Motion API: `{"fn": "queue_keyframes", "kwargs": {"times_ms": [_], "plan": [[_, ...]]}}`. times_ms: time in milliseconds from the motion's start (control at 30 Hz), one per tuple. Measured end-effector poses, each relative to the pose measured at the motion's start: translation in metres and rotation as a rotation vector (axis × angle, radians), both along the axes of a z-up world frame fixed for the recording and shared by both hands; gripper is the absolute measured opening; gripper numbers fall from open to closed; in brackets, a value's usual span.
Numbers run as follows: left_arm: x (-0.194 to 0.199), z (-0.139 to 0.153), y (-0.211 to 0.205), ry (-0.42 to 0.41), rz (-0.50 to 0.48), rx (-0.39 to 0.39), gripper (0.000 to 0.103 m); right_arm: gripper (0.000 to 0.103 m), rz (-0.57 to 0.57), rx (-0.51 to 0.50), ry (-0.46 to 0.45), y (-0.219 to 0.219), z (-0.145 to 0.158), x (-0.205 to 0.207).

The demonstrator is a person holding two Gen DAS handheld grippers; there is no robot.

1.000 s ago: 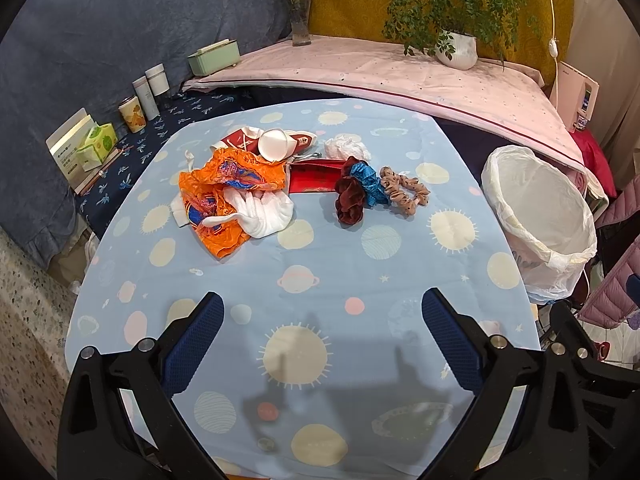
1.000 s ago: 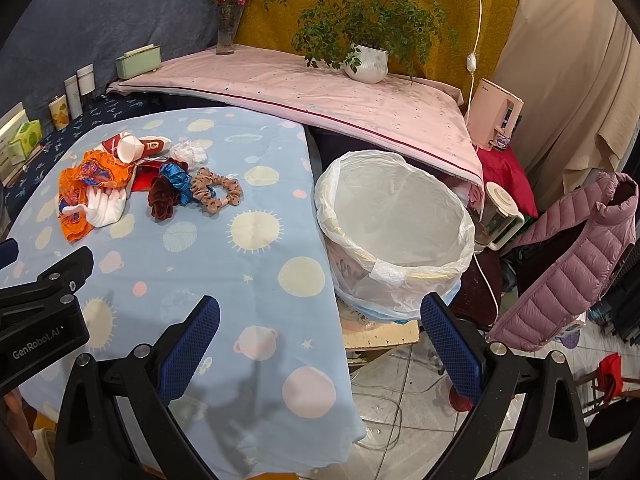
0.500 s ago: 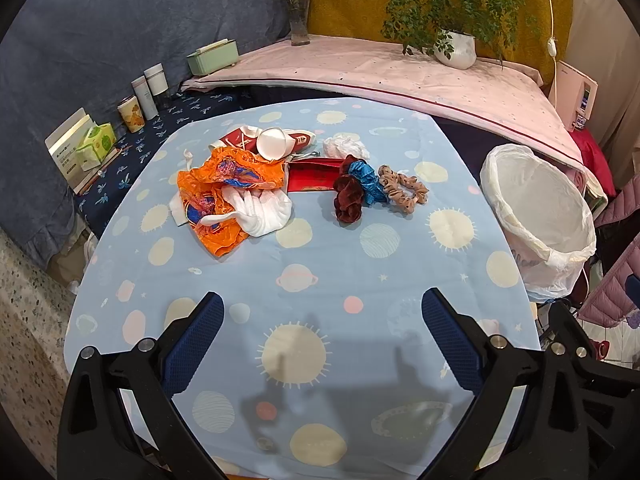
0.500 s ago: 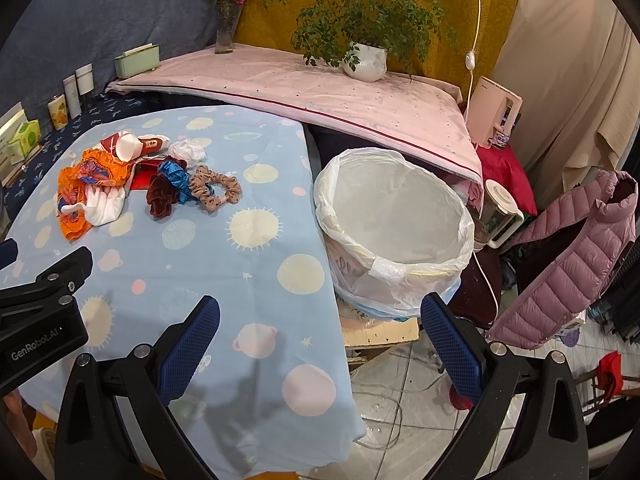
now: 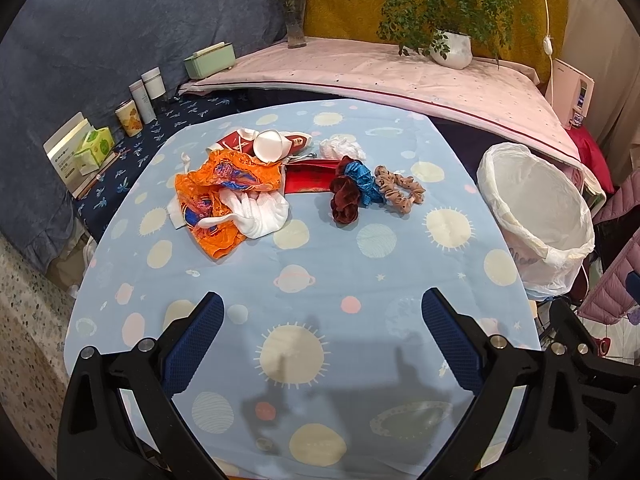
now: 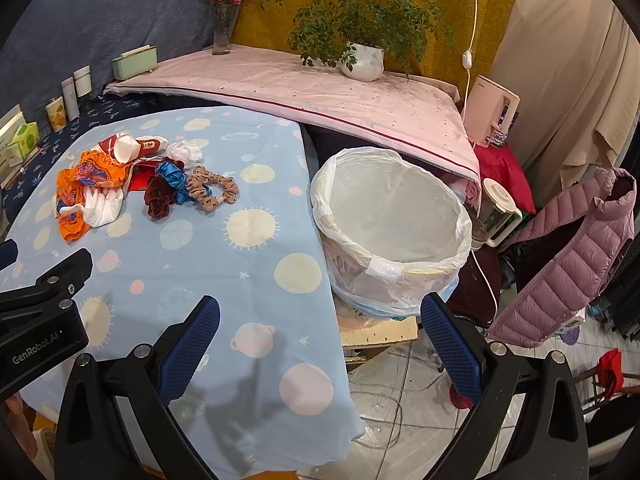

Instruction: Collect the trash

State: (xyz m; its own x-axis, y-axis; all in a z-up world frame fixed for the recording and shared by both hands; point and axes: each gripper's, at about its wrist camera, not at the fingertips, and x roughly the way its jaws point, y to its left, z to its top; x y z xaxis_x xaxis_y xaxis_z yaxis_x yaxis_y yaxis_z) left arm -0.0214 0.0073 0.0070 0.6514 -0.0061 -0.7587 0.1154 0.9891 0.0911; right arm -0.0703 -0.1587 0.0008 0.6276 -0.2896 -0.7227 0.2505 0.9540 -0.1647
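Observation:
A heap of trash lies at the far side of the blue planet-print table [image 5: 304,280]: an orange wrapper [image 5: 216,188], a white cloth [image 5: 262,212], a white paper cup [image 5: 270,146], a crumpled tissue [image 5: 340,148] and a red packet [image 5: 308,176]. Beside them lie a maroon scrunchie [image 5: 344,196], a blue one [image 5: 362,178] and a spotted tan one [image 5: 400,190]. A white-lined bin [image 6: 390,232] stands off the table's right edge. My left gripper [image 5: 320,316] hovers open over the near table. My right gripper [image 6: 318,320] is open over the table's right edge, next to the bin.
A pink-covered shelf [image 5: 380,76] behind the table holds a potted plant [image 5: 450,46], a flower vase [image 5: 296,26] and a green box [image 5: 210,60]. Cups and tissue packs [image 5: 94,150] line the left ledge. A pink puffer jacket [image 6: 572,256] hangs right of the bin.
Both views have crept very slightly; the heap and the bin sit almost where they were. Both grippers stay open.

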Motion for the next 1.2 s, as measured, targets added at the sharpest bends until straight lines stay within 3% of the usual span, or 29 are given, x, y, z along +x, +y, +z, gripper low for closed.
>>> {"fn": "queue_keyframes", "kwargs": {"times_ms": [633, 1200], "plan": [[0.006, -0.006, 0.01, -0.041, -0.015, -0.028, 0.095, 0.096, -0.038, -0.013, -0.032, -0.002, 0.0, 0.002], [0.066, -0.027, 0.075, -0.005, 0.065, -0.095, 0.095, 0.096, 0.013, 0.03, -0.091, 0.026, -0.005, 0.055]]}}
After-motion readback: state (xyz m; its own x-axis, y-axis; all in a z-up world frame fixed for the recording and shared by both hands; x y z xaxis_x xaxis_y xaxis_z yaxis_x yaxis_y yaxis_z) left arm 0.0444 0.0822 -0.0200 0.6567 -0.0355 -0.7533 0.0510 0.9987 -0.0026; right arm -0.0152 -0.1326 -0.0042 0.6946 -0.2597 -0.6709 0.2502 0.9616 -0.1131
